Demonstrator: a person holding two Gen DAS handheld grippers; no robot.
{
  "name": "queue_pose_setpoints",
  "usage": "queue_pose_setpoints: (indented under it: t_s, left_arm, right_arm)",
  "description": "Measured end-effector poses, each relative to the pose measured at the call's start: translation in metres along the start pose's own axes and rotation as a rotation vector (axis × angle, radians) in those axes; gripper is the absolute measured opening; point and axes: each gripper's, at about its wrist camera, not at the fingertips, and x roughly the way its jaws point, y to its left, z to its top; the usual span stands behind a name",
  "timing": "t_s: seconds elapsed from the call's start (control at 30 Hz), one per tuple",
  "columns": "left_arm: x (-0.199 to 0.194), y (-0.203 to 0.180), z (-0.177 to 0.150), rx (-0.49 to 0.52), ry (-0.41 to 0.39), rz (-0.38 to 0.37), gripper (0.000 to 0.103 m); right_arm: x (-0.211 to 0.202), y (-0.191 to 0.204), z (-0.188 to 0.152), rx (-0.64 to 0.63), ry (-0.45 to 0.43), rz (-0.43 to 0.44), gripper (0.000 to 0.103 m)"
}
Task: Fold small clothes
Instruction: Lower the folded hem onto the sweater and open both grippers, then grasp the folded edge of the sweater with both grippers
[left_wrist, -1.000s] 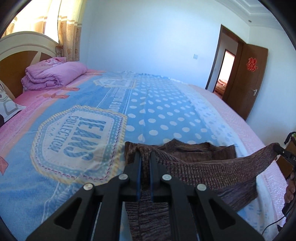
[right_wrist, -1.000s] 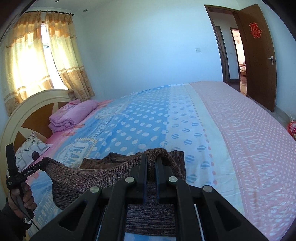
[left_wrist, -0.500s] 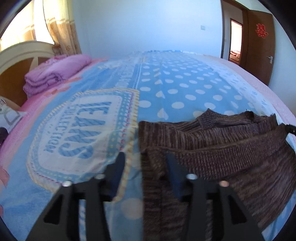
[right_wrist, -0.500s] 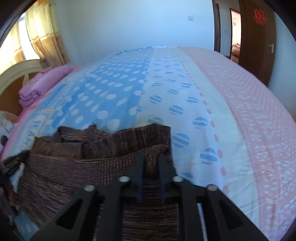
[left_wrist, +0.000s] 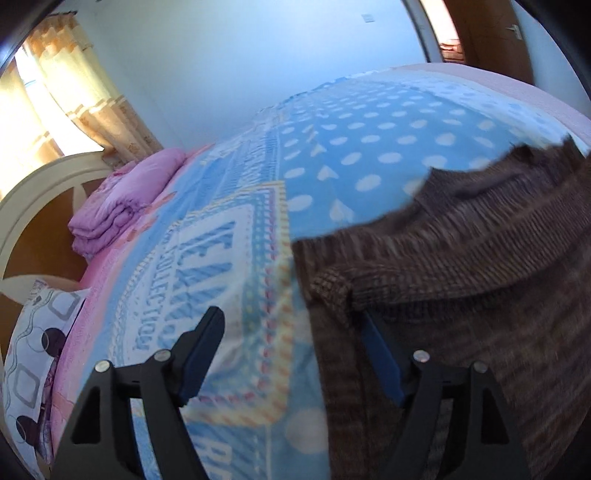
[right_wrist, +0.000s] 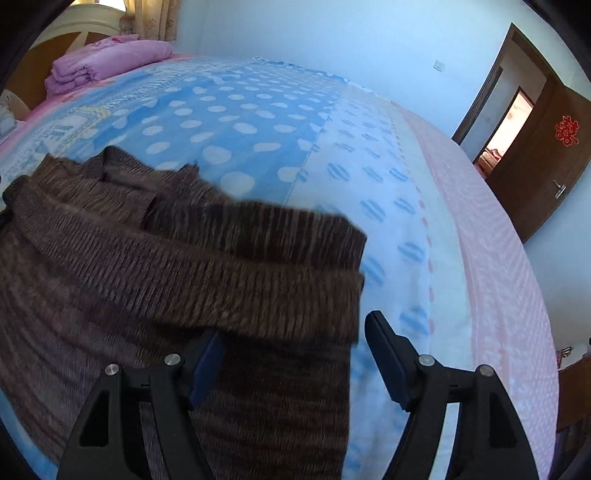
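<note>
Just let go of the brown knit sweater (left_wrist: 461, 266) on both corners, left gripper (left_wrist: 291, 350) and right gripper (right_wrist: 295, 354) jaws opening wide with nothing pinched now, folded edge dropped onto the near bedspread (right_wrist: 258, 122), so probably fold done, smoothing next.

The brown knitted sweater (left_wrist: 461, 266) lies on the bed (left_wrist: 369, 147) under its blue dotted bedsheet, folded over itself. My left claw (left_wrist: 291, 332) sits at the sweater's left edge, its right finger against the knit and its jaws opening. My right claw (right_wrist: 295, 332) sits at the right edge with the corner between its opening jaws. Far behind to the left, a folded purple quilt (left_wrist: 125, 206) rests before the wooden headboard (left_wrist: 40, 206). The brown wooden door (right_wrist: 535, 162) stands right of the bed.
</note>
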Motion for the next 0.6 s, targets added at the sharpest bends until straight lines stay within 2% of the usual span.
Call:
queue_pose_setpoints:
  t_s: [0.1, 0.13, 0.17, 0.27, 0.43, 0.6]
  left_arm:
    - [0.009, 0.018, 0.015, -0.077, 0.018, 0.031, 0.081]
    - [0.012, 0.026, 0.018, -0.111, 0.029, 0.026, 0.085]
    - [0.014, 0.031, 0.019, -0.138, 0.039, 0.019, 0.090]
    - [0.019, 0.045, 0.016, -0.186, 0.068, 0.017, 0.094]
    - [0.006, 0.056, -0.012, -0.215, 0.092, -0.015, 0.094]
    - [-0.040, 0.065, -0.058, -0.285, 0.073, -0.178, 0.094]
  right_arm:
    - [-0.010, -0.021, 0.031, 0.085, -0.068, -0.018, 0.074]
    - [-0.013, -0.027, 0.036, 0.112, -0.085, -0.019, 0.074]
    - [-0.018, -0.034, 0.041, 0.144, -0.104, -0.017, 0.074]
    - [-0.024, -0.045, 0.040, 0.179, -0.114, 0.003, 0.074]
    - [-0.038, -0.053, 0.002, 0.196, -0.104, 0.054, 0.074]
    - [-0.070, -0.065, -0.071, 0.300, -0.082, 0.224, 0.074]
